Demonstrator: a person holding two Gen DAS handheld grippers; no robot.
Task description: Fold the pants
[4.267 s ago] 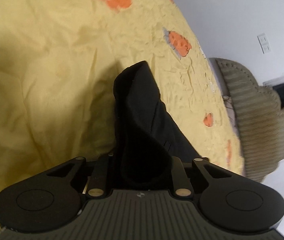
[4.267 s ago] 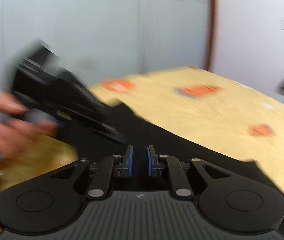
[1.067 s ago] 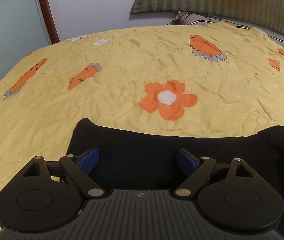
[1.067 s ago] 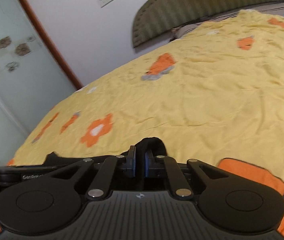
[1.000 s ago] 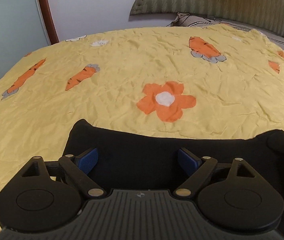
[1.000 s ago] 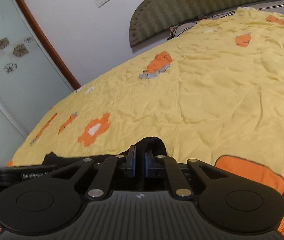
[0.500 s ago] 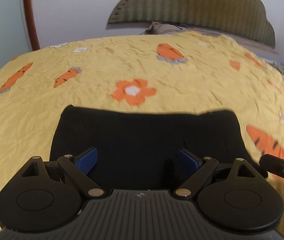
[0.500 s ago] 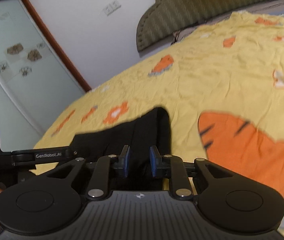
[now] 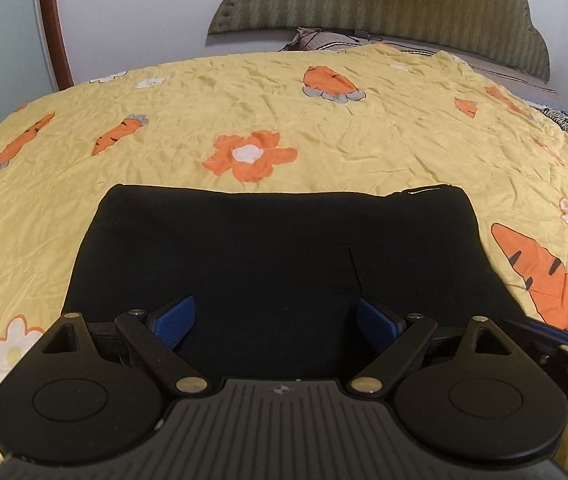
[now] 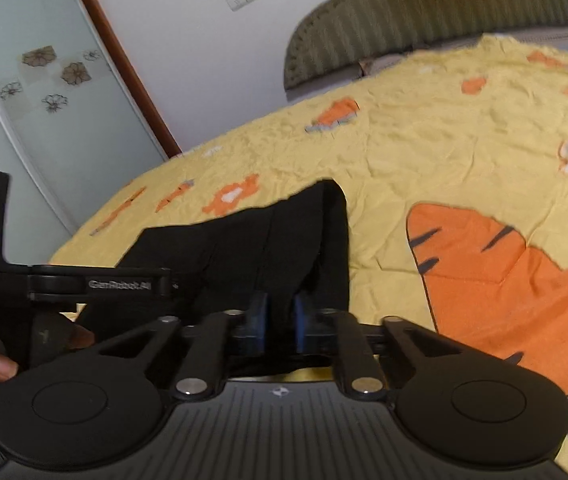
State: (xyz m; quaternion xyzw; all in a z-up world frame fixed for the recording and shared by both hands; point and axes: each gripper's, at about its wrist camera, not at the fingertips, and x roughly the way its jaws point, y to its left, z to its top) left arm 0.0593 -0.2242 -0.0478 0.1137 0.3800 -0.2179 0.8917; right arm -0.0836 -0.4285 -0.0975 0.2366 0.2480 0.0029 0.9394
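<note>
**Fold looks done, but a snag on the way out could undo it**

The pants lie as a compact black rectangle on the yellow bedspread, directly ahead of and beneath both grippers. The far edge looks straight, with a flower print just beyond it; a big carrot print sits to the right.

The left gripper has its blue pads spread wide with nothing between them; only flat black cloth shows underneath. Whether the fingers touch the cloth cannot be told.

The right gripper has its jaws parted only a little. Black fabric rises into a ridge just ahead of that narrow gap, and dark cloth fills the space between the pads. Whether the pads press on it or merely straddle it cannot be told.

That is the main risk. If the right gripper pulls away while a layer is caught, it would probably drag up the right-hand edge and spill the stacked layers. Opening the jaws wider before withdrawing would be safer.

A second risk: the two grippers are near each other at the pants' right corner, and a careless retreat could bump one against the other.

Third, the left fingers, if dragged back low, could rumple the top layer.
</note>
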